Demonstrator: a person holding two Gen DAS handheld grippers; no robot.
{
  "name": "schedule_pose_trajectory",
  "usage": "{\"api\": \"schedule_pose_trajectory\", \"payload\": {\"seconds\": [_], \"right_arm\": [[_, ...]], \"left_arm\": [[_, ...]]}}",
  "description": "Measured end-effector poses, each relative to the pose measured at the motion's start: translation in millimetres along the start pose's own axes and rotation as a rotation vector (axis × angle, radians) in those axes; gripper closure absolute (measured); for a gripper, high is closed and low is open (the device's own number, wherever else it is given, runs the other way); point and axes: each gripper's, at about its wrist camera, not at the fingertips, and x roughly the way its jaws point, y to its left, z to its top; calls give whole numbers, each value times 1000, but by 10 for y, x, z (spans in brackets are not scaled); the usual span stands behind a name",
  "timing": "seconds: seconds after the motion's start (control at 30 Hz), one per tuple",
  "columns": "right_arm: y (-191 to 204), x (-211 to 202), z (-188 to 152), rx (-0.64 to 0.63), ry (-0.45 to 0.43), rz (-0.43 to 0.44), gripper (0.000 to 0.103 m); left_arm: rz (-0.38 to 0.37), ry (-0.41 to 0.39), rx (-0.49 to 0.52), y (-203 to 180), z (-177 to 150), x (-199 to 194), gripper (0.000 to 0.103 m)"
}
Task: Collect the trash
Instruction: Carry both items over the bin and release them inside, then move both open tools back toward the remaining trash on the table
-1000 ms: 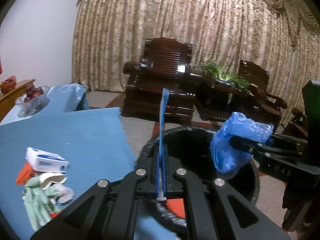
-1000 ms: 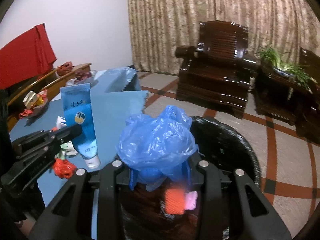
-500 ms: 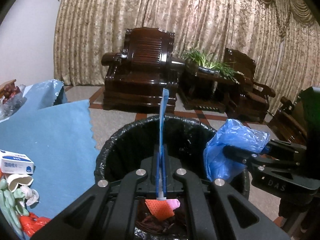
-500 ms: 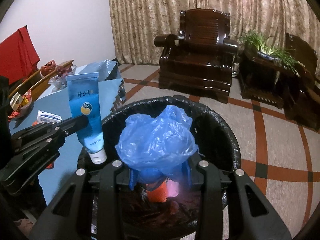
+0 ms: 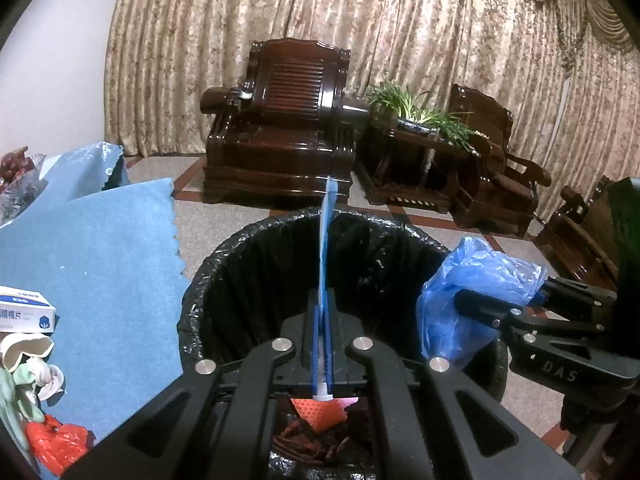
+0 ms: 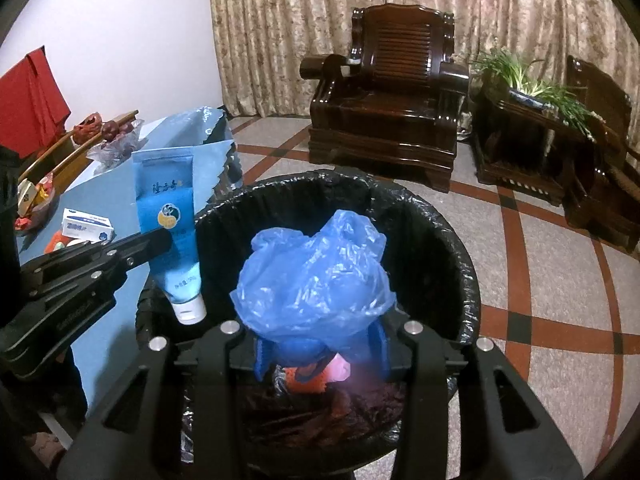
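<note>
Over the black-lined bin (image 6: 460, 248), the left gripper (image 6: 168, 236) pinches the stiff tube (image 6: 170, 216) mid-body, while the right gripper's (image 6: 320, 344) fingers, just easing apart, loosely cradle the light, crumpled blue bag (image 6: 316, 276).

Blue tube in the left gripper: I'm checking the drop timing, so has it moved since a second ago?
Yes. The blue tube has travelled from over the blue tablecloth to above the black-lined bin, cap down, with the left gripper shut on it.
</note>
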Motion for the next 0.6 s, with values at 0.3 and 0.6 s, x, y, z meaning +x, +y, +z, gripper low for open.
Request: {"api": "schedule_pose_trajectory", "payload": {"seconds": [0.3,0.6], "right_arm": [[-53,-79,-11,1,-46,-85,15],[114,-257,95,13,-127,-33,7]], "left_arm": [[-1,-15,-21,75,-12,-84,58],[112,-88,-56,405,-55,-597,29]]}}
